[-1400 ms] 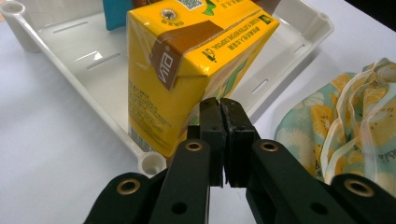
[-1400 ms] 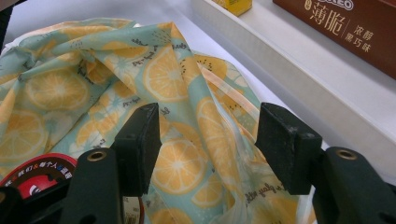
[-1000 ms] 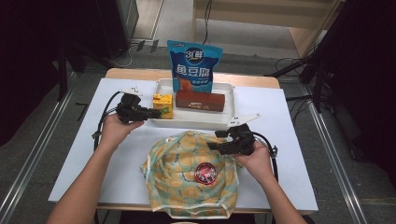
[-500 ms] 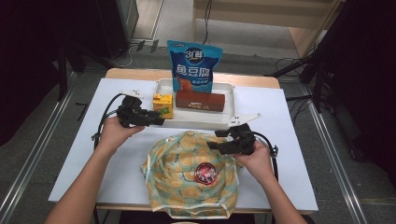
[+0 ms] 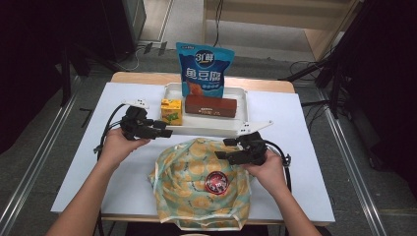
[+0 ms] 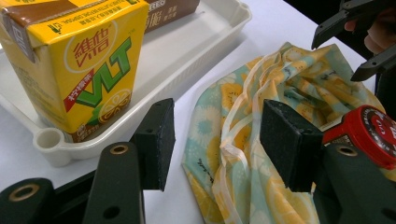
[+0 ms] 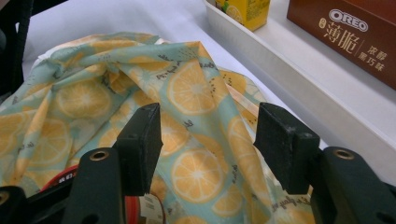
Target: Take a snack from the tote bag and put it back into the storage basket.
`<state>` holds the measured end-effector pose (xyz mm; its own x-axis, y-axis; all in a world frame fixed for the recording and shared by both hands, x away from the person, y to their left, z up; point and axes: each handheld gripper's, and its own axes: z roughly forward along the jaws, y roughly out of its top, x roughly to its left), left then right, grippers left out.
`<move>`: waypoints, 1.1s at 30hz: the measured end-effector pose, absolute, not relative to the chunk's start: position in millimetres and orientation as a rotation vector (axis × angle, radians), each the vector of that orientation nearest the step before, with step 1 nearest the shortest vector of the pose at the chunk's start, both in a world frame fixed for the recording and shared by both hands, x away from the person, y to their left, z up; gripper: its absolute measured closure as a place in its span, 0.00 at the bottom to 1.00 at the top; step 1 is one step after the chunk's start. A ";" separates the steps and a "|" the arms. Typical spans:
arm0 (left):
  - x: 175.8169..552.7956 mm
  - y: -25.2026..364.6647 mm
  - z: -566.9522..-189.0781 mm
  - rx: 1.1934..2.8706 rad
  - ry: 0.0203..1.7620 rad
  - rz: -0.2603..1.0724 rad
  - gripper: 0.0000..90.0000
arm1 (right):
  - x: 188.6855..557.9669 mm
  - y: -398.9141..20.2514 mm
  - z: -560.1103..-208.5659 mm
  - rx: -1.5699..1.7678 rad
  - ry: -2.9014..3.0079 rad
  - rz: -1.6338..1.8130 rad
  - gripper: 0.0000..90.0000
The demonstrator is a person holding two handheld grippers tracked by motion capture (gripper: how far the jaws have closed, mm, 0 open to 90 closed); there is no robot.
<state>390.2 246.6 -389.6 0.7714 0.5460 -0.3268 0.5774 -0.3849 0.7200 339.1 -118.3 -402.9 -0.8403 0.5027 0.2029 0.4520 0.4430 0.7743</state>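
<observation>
The left gripper [image 5: 164, 132], its jaws having just been opening, is hovering spread and empty beside the white plastic tray [image 5: 206, 130]. The right gripper [image 5: 223, 149] is holding its jaws spread over the lemon-print fabric bag [image 5: 196, 182], which is lying on the white table [image 5: 74, 167] just in front of that tray.

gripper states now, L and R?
Left gripper: open, jaws have just been opening, nothing gripped, beside the lemon-print bag.
Right gripper: open over the bag's fabric, pads not pressing it.
</observation>
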 end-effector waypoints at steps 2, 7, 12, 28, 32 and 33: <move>387.9 247.0 -389.2 2.063 0.835 -0.042 0.51 | 338.1 -116.9 -402.1 0.861 2.621 1.377 0.47; 381.0 248.0 -390.1 2.070 0.817 -0.027 0.50 | 330.5 -117.8 -402.3 0.859 2.626 1.384 0.47; 375.8 247.1 -390.5 2.080 0.808 -0.027 0.49 | 321.1 -118.9 -401.4 0.845 2.626 1.386 0.47; 363.7 247.9 -392.1 2.070 0.805 -0.014 0.45 | 311.8 -109.2 -403.8 0.813 2.644 1.383 0.47; 361.2 249.2 -392.8 2.074 0.799 -0.011 0.45 | 306.7 -107.9 -405.2 0.813 2.645 1.374 0.47; 361.3 249.4 -393.2 2.071 0.798 -0.014 0.45 | 305.0 -108.3 -405.9 0.823 2.642 1.378 0.47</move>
<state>361.3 249.4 -393.2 0.7924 0.5333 -0.2961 0.5436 -0.3971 0.7395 305.0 -108.3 -405.9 -0.8572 0.4768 0.1945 0.4324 0.4612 0.7748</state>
